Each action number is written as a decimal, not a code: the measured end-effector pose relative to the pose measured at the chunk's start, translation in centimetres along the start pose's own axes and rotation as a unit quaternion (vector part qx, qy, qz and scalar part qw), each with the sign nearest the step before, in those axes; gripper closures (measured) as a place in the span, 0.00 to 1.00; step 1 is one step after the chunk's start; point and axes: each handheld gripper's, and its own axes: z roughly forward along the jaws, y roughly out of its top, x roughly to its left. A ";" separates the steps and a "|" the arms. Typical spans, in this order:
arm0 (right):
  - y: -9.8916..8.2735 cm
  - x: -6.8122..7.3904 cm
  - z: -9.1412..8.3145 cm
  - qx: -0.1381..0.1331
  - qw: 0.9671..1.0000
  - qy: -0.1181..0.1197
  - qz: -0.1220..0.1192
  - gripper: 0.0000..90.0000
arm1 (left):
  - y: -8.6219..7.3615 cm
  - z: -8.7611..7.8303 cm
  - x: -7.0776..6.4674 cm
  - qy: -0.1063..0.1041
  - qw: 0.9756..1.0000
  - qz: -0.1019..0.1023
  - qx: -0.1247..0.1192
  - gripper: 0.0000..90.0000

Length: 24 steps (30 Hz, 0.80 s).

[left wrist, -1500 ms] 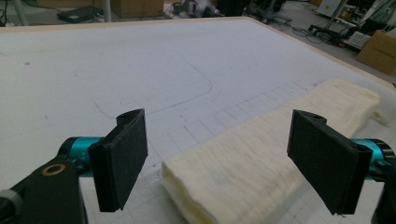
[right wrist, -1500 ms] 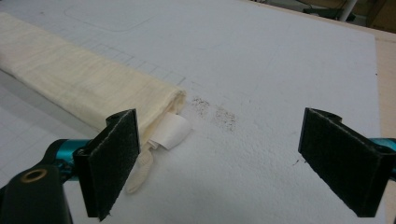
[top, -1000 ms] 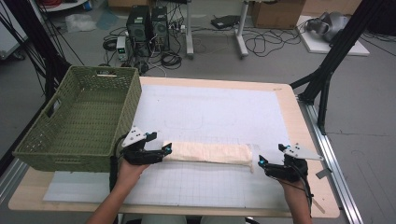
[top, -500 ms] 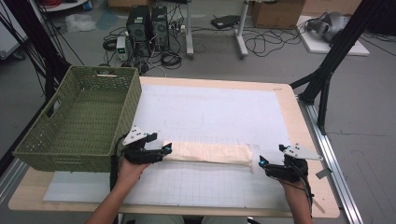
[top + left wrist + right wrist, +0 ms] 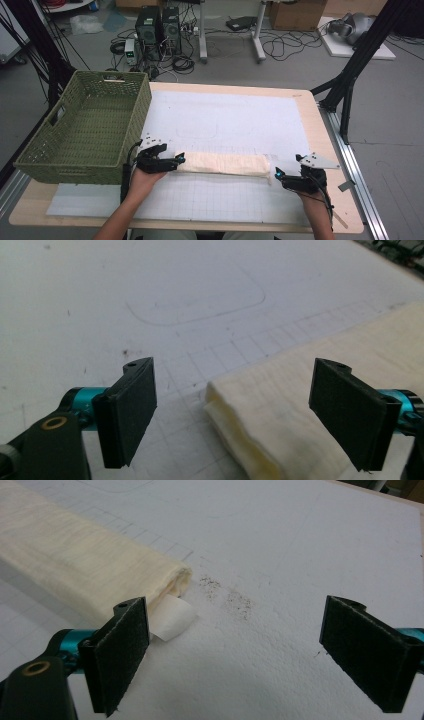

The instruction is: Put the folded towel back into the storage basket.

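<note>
Folded cloth (image 5: 222, 163) lies between both released claws, left claw (image 5: 176, 161) and right claw (image 5: 278, 175), bare mat (image 5: 225, 120) beyond.

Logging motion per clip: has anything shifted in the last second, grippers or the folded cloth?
Nothing visibly changed: the left gripper and right gripper stay open at the two ends of the folded cream cloth, beside the green basket.

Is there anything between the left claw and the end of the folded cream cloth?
Nothing visible. The left claw is open, and the end of the folded cream cloth lies directly between its jaws on the white gridded mat.
</note>
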 end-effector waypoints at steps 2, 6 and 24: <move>-0.1 -0.1 0.0 0.003 1.000 -0.001 0.002 0.13 | -0.1 0.3 0.0 -0.003 1.000 -0.001 0.014 0.26; -0.2 -0.1 0.0 0.004 1.000 -0.003 0.002 0.13 | -0.4 0.7 -0.2 -0.008 0.999 0.009 0.043 0.39; 0.1 0.1 0.5 0.002 0.999 0.018 0.031 0.13 | -0.9 0.8 -1.6 -0.022 0.995 0.081 0.057 0.86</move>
